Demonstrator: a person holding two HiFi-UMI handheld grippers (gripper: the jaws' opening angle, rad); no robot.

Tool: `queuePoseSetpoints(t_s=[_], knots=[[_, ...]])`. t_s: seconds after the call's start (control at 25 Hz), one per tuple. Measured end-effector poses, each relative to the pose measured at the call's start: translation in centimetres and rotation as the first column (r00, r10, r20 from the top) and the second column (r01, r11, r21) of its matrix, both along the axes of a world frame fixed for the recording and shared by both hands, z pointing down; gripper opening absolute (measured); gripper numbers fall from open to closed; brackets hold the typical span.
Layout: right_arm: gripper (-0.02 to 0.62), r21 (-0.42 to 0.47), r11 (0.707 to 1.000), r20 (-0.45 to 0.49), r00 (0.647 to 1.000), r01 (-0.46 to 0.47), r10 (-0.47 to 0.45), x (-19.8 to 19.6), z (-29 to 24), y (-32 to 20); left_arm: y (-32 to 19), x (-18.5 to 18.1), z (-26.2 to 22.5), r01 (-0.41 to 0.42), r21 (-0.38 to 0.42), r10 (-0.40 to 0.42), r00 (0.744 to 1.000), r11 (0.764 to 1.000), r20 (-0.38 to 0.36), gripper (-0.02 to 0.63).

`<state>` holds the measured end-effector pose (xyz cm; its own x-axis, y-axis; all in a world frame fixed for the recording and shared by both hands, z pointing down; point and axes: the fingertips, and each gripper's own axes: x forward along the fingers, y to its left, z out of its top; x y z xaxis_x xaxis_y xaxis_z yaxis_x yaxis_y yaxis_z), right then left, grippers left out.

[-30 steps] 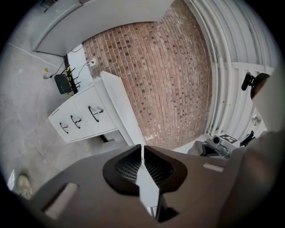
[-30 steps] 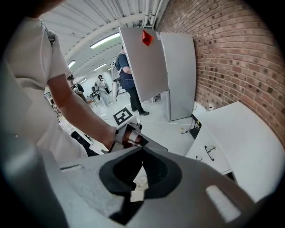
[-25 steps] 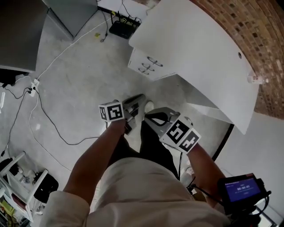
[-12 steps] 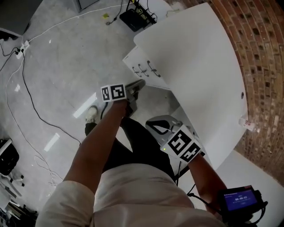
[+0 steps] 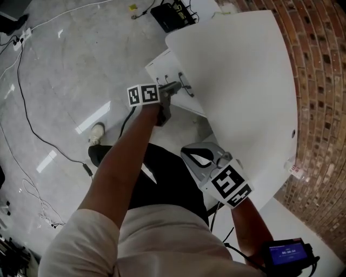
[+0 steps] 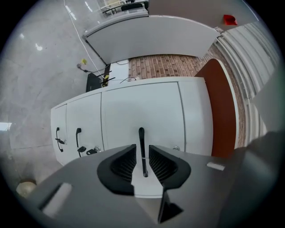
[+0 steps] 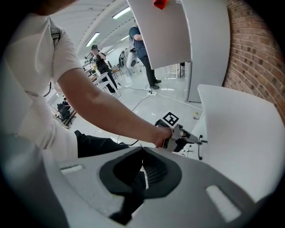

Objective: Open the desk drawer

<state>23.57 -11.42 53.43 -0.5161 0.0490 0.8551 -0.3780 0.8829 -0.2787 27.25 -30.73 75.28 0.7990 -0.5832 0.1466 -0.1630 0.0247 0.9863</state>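
A white drawer unit point(image 5: 160, 66) stands under the white desk point(image 5: 238, 81), with black handles on its fronts. My left gripper point(image 5: 177, 85) reaches up to those fronts. In the left gripper view the jaws point(image 6: 143, 162) stand slightly apart on either side of one black drawer handle point(image 6: 141, 139), with a thin gap on each side. Two more handles point(image 6: 78, 136) and a lock show further left. My right gripper point(image 5: 197, 157) hangs back by the person's legs, shut with nothing in it point(image 7: 142, 167). It looks toward the left gripper point(image 7: 189, 136) at the unit.
A brick wall point(image 5: 324, 108) runs behind the desk. A black box point(image 5: 172, 13) and cables point(image 5: 27, 108) lie on the grey floor to the left. The person's shoe point(image 5: 97, 132) is below the left arm. People point(image 7: 142, 49) stand far off in the room.
My left gripper has travelled forward from near the legs up to the drawer fronts, its jaws now on either side of a handle. The right gripper stayed low and back.
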Motion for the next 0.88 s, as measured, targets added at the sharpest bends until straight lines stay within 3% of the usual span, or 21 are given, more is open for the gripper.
queuePoseSetpoints(t_s=[0.24, 0.28, 0.32, 0.48, 0.72, 0.88], knots=[[0.003, -0.021, 1.0, 0.005, 1.0, -0.003, 0.003, 0.6, 1.1, 0.6, -1.0, 1.7, 0.7, 0.013, -0.02, -0.014, 0.998, 1.0, -0.054, 0.107], [0.003, -0.02, 1.0, 0.007, 1.0, -0.009, 0.009, 0.7, 1.1, 0.6, -1.1, 2.0, 0.8, 0.013, -0.026, -0.015, 0.998, 1.0, -0.064, 0.098], [0.003, -0.019, 1.0, 0.008, 1.0, -0.016, 0.017, 0.9, 1.2, 0.6, -1.1, 2.3, 0.7, 0.012, -0.031, -0.014, 0.997, 0.999, -0.073, 0.043], [0.003, -0.019, 0.999, 0.01, 0.999, -0.033, 0.033, 1.1, 1.5, 0.9, -0.7, 2.6, 0.5, 0.006, -0.028, -0.009, 0.995, 1.0, -0.095, 0.02], [0.003, -0.005, 0.998, 0.028, 0.998, -0.061, 0.061, 0.5, 1.0, 0.8, -0.3, 2.1, 0.2, -0.038, -0.023, 0.037, 0.998, 0.999, -0.058, 0.021], [0.003, 0.0, 0.997, 0.033, 0.996, -0.082, 0.082, -1.8, 0.6, 1.8, 1.7, -0.6, 0.1, -0.042, -0.034, 0.04, 0.998, 0.999, -0.056, 0.021]])
